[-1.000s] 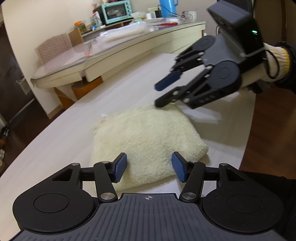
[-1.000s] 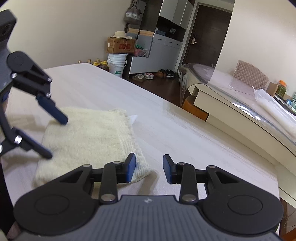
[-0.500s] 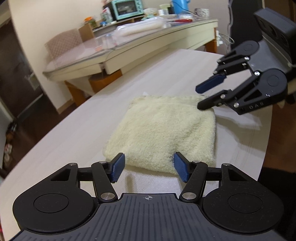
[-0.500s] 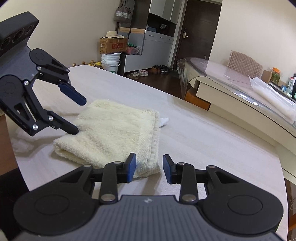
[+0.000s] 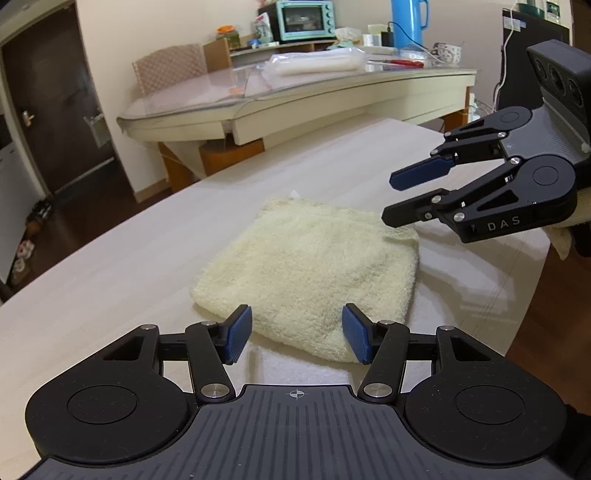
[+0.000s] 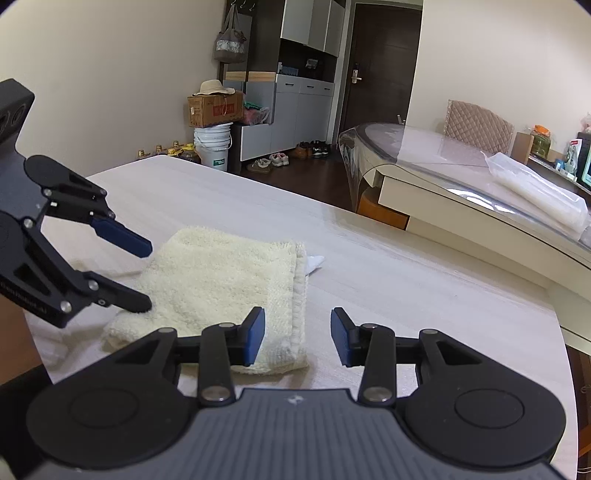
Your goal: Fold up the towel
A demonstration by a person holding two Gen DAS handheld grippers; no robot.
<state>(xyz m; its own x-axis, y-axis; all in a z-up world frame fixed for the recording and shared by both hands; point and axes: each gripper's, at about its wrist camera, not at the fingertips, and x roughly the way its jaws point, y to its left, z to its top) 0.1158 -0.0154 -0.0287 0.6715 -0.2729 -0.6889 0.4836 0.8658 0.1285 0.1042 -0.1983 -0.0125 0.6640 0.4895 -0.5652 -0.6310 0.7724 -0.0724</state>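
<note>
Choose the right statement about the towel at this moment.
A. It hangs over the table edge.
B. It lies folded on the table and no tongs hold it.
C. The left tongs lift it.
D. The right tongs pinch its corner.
B: the towel lies flat and folded on the table, while the left tongs and right tongs are open and hold nothing.

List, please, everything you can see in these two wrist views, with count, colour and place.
towel: one, cream, folded on the pale wooden table.
white tag: one, at the towel's far edge.
glass-topped table: one, beige, behind.
toaster oven: one, mint green, on the back shelf.
flask: one, blue, right of the oven.
chair: one, quilted beige, behind the glass-topped table.
bucket: one, white, on the floor under a cardboard box.
left gripper: black, blue pads, open, above the towel's near edge.
right gripper: same, open, at the towel's corner.
</note>
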